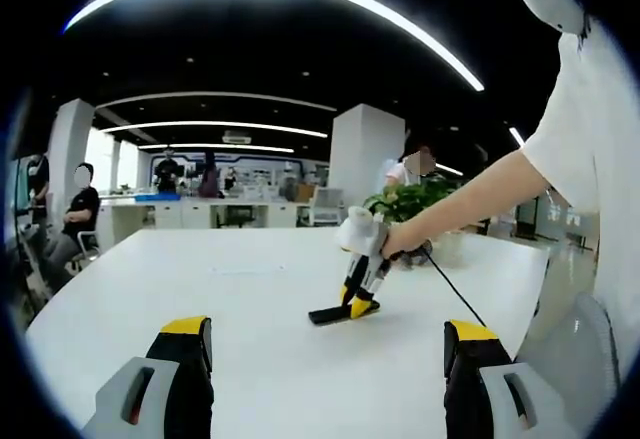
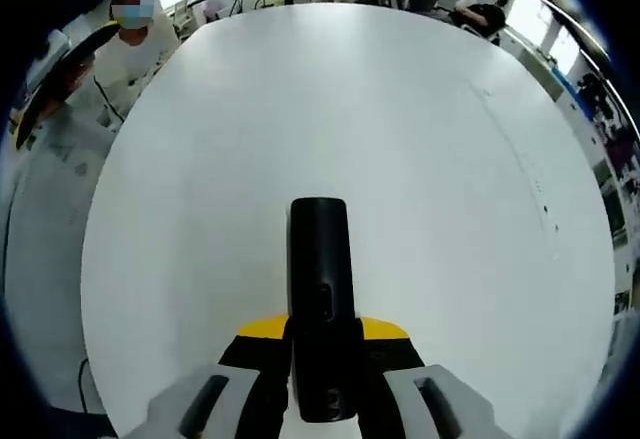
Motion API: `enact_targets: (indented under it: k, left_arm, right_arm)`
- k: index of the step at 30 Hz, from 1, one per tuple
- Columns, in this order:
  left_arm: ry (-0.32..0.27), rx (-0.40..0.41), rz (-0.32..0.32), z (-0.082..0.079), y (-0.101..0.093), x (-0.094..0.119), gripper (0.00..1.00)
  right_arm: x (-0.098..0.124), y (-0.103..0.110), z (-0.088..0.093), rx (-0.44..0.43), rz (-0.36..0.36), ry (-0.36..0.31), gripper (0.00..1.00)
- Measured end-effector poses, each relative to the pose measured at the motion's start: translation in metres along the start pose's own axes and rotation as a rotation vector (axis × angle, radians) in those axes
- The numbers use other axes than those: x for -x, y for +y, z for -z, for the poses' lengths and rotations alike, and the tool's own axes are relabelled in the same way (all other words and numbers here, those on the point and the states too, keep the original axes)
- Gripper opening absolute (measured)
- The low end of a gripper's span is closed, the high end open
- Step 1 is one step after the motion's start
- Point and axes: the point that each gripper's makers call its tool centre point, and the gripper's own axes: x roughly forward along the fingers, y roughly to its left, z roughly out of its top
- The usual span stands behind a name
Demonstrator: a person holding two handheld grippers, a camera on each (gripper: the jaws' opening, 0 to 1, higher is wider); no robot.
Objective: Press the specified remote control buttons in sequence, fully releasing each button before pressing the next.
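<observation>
A black remote control lies lengthwise on the white table. My right gripper grips its near end, and the yellow-tipped jaws press against both of its sides. In the left gripper view the same remote control lies flat near the middle of the table. There the right gripper stands over it with tips down, held by a person's hand. My left gripper hovers low over the near part of the table. It is open, jaws far apart, nothing between them.
A black cable trails from the right gripper toward the near table edge. A potted plant stands at the far side. People sit at the left and beyond the table. Bare tabletop surrounds the remote.
</observation>
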Motion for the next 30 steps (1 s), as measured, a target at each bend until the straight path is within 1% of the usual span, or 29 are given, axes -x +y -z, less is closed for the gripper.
enact_targets:
  k: [1,2,3,4,5,8,9,11,12,13,14,15,16,17,18,20,24,28,30]
  left_arm:
    - [0.001,-0.001,0.000,0.000,0.000,0.000,1.00]
    - [0.001,-0.004,-0.001,0.000,0.000,0.000,1.00]
    - [0.001,-0.004,-0.001,0.000,0.000,0.000,1.00]
    - [0.000,-0.005,-0.002,0.000,0.000,0.000,1.00]
    - [-0.001,-0.007,-0.004,0.000,0.001,0.000,1.00]
    - [0.002,0.000,-0.007,0.000,0.002,0.000,1.00]
    - [0.003,0.000,-0.008,0.001,0.002,0.001,1.00]
    - [0.002,-0.001,-0.009,0.001,0.002,0.001,1.00]
    - [0.002,0.000,-0.009,0.001,0.002,0.001,1.00]
    - [0.000,0.002,-0.008,0.000,0.001,0.001,1.00]
    - [0.000,0.003,-0.007,0.000,0.001,0.001,1.00]
    - [0.002,0.004,-0.007,0.001,0.001,0.001,1.00]
    - [0.004,0.004,-0.008,0.001,0.002,0.001,1.00]
    - [0.003,0.005,-0.008,0.001,0.002,0.001,1.00]
    - [0.002,0.005,-0.011,0.001,0.002,0.001,1.00]
    - [-0.001,0.009,-0.017,0.000,0.003,0.002,1.00]
    - [-0.006,0.014,-0.021,0.000,0.005,0.003,1.00]
    - [-0.002,0.010,-0.016,0.002,0.005,0.003,1.00]
    - [-0.001,0.004,-0.012,0.003,0.005,0.003,1.00]
  right_arm:
    - [0.000,0.002,-0.005,-0.064,-0.014,-0.063,0.24]
    - [0.001,0.001,-0.008,-0.112,-0.008,-0.114,0.25]
    - [0.003,-0.002,-0.012,-0.153,0.005,-0.163,0.26]
    - [0.007,-0.003,-0.016,-0.214,0.015,-0.238,0.28]
    - [0.010,-0.005,-0.019,-0.248,0.033,-0.293,0.29]
    - [0.029,-0.013,-0.027,-0.357,0.123,-0.513,0.35]
    - [0.032,-0.014,-0.027,-0.375,0.135,-0.539,0.39]
    - [0.042,-0.017,-0.019,-0.440,0.212,-0.637,0.46]
    - [0.044,-0.018,-0.018,-0.447,0.226,-0.649,0.48]
    - [0.049,-0.018,-0.014,-0.442,0.276,-0.689,0.49]
    - [0.052,-0.016,-0.011,-0.451,0.294,-0.708,0.52]
    - [0.056,-0.013,-0.007,-0.484,0.318,-0.733,0.56]
    - [0.060,-0.011,-0.005,-0.493,0.341,-0.758,0.60]
    - [0.068,-0.009,-0.003,-0.501,0.391,-0.797,0.63]
    - [0.071,-0.007,0.000,-0.499,0.416,-0.809,0.67]
    - [0.077,0.000,0.008,-0.508,0.460,-0.816,0.69]
    - [0.092,0.013,0.019,-0.566,0.514,-0.869,0.77]
    - [0.104,0.028,0.023,-0.590,0.533,-0.909,0.80]
    - [0.112,0.036,0.024,-0.606,0.554,-0.933,0.82]
